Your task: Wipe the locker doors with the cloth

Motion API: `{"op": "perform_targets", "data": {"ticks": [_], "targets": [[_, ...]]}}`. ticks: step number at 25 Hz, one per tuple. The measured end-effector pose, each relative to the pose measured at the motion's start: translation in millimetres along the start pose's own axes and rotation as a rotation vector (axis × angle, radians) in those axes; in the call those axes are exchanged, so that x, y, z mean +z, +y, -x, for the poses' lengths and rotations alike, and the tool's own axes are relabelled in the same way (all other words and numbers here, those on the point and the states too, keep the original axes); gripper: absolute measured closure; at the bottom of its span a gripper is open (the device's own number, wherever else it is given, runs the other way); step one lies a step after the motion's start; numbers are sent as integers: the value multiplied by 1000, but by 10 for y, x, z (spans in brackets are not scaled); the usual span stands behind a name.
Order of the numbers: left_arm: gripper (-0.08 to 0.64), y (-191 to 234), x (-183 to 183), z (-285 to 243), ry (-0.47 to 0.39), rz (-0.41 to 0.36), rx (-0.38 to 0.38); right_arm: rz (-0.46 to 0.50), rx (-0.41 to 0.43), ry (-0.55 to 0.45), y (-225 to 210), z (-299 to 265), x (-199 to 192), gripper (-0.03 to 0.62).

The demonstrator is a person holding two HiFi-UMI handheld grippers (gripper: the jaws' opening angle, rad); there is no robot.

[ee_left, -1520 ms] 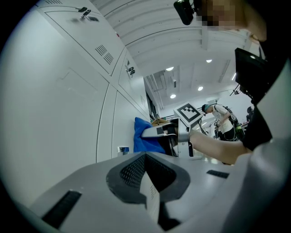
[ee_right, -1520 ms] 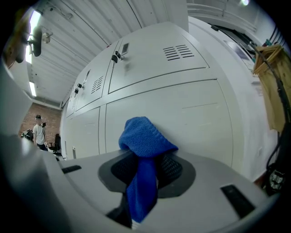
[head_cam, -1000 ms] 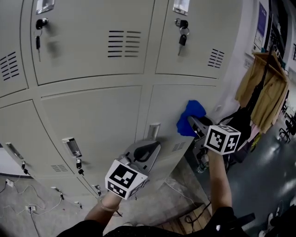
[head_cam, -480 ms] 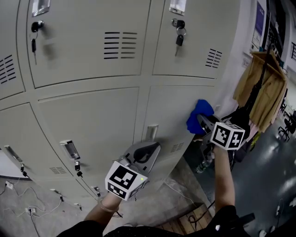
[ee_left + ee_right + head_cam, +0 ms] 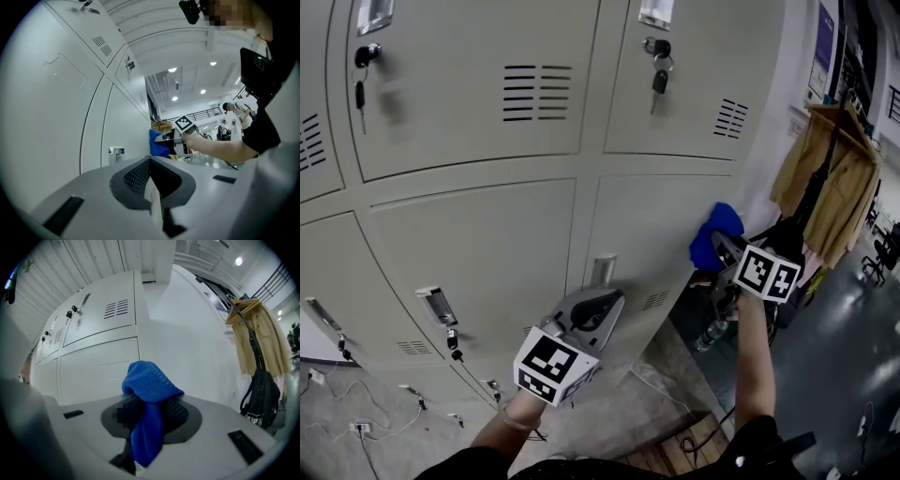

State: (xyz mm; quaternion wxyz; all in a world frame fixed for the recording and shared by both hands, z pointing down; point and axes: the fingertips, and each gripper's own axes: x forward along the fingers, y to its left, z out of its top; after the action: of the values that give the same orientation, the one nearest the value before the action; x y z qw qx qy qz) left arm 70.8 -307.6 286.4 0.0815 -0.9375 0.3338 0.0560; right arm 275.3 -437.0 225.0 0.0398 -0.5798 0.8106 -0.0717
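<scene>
Your right hand-held gripper (image 5: 149, 430) is clamped on the blue cloth (image 5: 149, 390). Its own view shows a ribbed knit bunched over the jaws. The head view shows only a blue lump at the right edge of the lower right locker door (image 5: 642, 230), which is smooth grey metal with slotted vents. Your left hand-held gripper (image 5: 151, 185) has its jaws closed on nothing, low and left of the cloth. A tan coat (image 5: 825, 178) hangs far right.

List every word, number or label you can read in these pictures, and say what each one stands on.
Nothing can be read clearly in any view.
Poster on the wall: print too small to read.
Black bag hanging under the coat: white print, too blurred to read.
Card holder on the locker door: nothing legible.
</scene>
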Motion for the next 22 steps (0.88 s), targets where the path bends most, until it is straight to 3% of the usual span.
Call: {"op": "perform_targets", "data": {"ticks": [11,17,22], "targets": [[554,-9,5,4,-1,-6,3,-14,-3,-4,36,131,-165,492],[554,8,-19,59,4,1,10,46,85,20,524,330,-458,492],[554,18,-55,99,6,14,21,66,209,42,1065,364,-615,492]]}}
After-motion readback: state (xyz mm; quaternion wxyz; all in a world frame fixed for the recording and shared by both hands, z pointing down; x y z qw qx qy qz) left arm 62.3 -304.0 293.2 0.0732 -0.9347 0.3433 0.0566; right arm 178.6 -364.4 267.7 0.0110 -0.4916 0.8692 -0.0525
